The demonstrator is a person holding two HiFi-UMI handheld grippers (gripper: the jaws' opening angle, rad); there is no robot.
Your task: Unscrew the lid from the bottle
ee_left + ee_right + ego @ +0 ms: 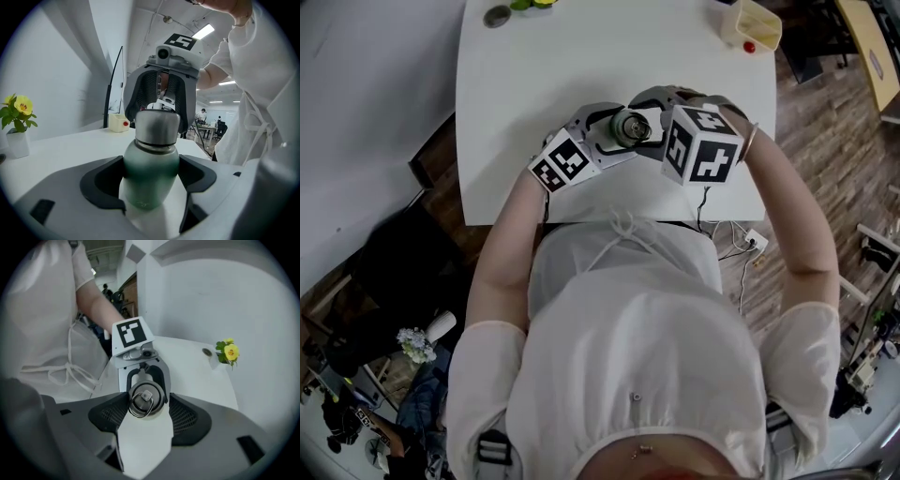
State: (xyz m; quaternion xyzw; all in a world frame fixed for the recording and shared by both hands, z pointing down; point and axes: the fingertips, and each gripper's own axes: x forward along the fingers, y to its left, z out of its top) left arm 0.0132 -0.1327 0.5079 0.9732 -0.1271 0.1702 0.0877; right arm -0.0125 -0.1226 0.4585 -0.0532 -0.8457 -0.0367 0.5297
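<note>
1. The bottle [150,161] is being held upright on the white table [534,75], near the table's front edge and close in front of the person.
2. Its green body is being clamped by the left gripper [150,183]. The dark pads [103,183] are being pressed against both sides of the body, below the shoulder.
3. The silver lid [157,124] is being shown seated on the bottle's neck. In the right gripper view a wire ring [140,405] is lying on its top.
4. The lid is being straddled from above by the right gripper [148,412]. Its jaws are being held at a middling width with the lid between them. The pads appear to be standing just off the lid's rim rather than pressing on it, though the gap is thin and hard to judge.
5. In the head view the bottle is being flanked by the left gripper's marker cube [560,161] and the right gripper's marker cube [701,142].
6. A cream box [750,25] with a red dot is being shown at the table's far right corner, well apart from the bottle. A yellow flower [229,351] is being shown at the far left edge.
</note>
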